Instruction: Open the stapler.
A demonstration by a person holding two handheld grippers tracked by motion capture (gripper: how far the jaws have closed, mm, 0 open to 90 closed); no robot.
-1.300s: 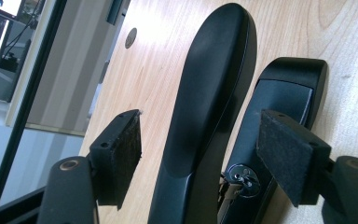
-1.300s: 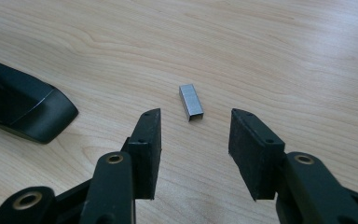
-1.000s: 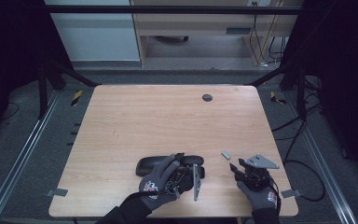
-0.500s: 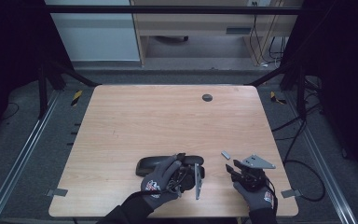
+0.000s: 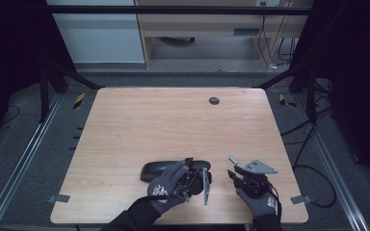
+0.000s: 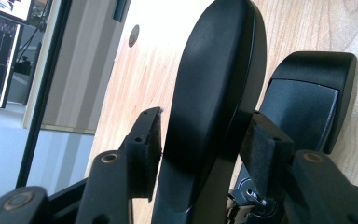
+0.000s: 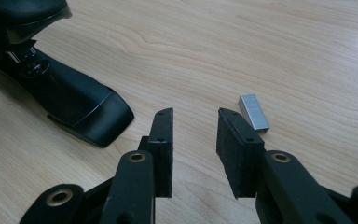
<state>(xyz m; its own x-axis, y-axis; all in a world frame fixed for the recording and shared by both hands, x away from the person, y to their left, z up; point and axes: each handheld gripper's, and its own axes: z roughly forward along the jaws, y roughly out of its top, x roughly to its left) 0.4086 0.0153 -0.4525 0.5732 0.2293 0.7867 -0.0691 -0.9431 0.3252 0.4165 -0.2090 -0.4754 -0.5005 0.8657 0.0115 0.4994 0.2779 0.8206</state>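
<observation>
High view: your left claw (image 5: 192, 179) holds the stapler (image 5: 160, 169) near the worktop's (image 5: 173, 120) front edge; staples (image 5: 233, 159) lie beside your right claw (image 5: 235, 174). Left gripper view: jaws pinch the stapler's smooth, stiff lid. Right gripper view: jaws spread, empty; the staples look light and brittle, so grip their long sides.

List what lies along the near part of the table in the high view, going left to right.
Black stapler → left hand with the left gripper at the stapler → right gripper, held by the right hand → small strip of staples just beyond that gripper's tips.
</observation>
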